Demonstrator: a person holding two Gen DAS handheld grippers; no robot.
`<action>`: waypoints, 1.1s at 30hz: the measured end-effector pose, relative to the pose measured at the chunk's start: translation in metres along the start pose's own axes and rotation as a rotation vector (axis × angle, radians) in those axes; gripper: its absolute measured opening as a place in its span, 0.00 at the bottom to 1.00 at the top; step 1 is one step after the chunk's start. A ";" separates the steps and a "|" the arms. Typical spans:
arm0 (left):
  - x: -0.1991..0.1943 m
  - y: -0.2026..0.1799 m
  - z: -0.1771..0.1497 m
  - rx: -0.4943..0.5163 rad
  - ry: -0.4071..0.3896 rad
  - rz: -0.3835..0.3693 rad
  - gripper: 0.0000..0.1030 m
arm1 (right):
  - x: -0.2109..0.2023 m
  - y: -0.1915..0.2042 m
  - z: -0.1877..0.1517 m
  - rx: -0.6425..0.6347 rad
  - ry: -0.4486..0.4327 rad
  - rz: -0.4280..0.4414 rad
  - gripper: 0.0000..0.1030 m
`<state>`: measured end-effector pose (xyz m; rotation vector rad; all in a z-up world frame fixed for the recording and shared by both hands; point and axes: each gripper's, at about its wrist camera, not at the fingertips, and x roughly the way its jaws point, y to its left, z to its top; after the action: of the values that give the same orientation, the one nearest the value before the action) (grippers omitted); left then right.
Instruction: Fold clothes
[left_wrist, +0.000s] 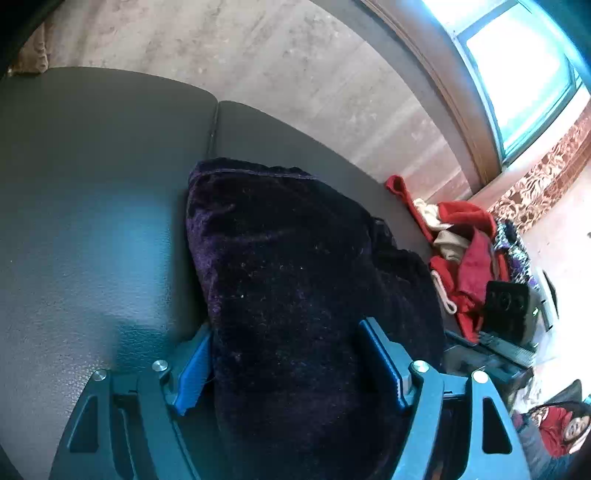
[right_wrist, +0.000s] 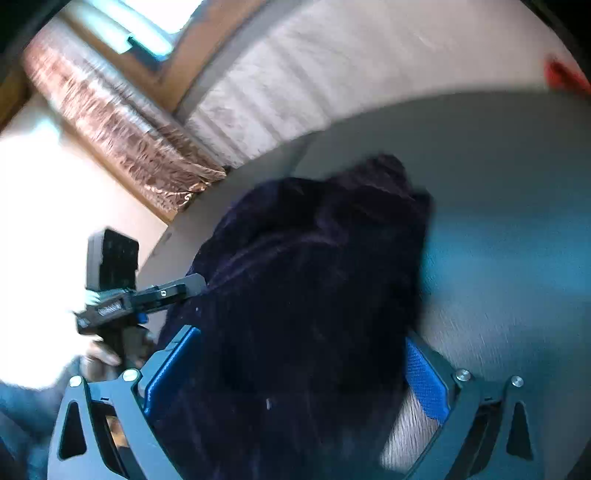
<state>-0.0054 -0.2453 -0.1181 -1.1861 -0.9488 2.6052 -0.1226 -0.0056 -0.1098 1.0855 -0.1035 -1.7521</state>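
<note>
So: dark purple velvet garment lies bunched on the grey table, roughly mid-surface, long axis running away from both cameras, far edge near the table's seam. Left gripper has jaws spread wide, blue pads either side of the near end of the cloth, which bulges up between them; pads look beside the fabric rather than pinching it. Right gripper same story, jaws wide, cloth heaped between them, right pad showing bare table next to it. In the right view the left gripper pokes into the garment's side edge; whether that tip pinches cloth, can't tell, view is motion-blurred. Handling guess: soft, limp, plush pile, fairly thick so a bit of weight and drag, won't hold a crease by itself, layers will slide on each other but pile should give the pads decent bite. Not fragile. Best hold: a hem or corner, thin single or double layer, not the fat middle hump, which is too bulky for the jaws to close on cleanly. Visible straight edge at the far end looks like the cleanest hem. Whether it's part-folded or just crumpled, can't tell from here. Red and white clothes pile sits at the table's right end, well apart
</note>
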 end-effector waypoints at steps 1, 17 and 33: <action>-0.006 0.002 0.000 -0.005 -0.015 0.005 0.44 | 0.004 0.004 0.002 -0.022 0.014 -0.018 1.00; -0.175 0.087 -0.010 -0.167 -0.377 0.245 0.26 | 0.129 0.132 0.064 -0.312 0.154 0.149 0.33; -0.331 0.316 -0.029 -0.569 -0.593 0.601 0.27 | 0.438 0.375 0.121 -0.711 0.402 0.229 0.52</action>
<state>0.2855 -0.5999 -0.1087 -0.8796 -1.7700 3.4092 0.0298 -0.5748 -0.1096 0.8236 0.5812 -1.1838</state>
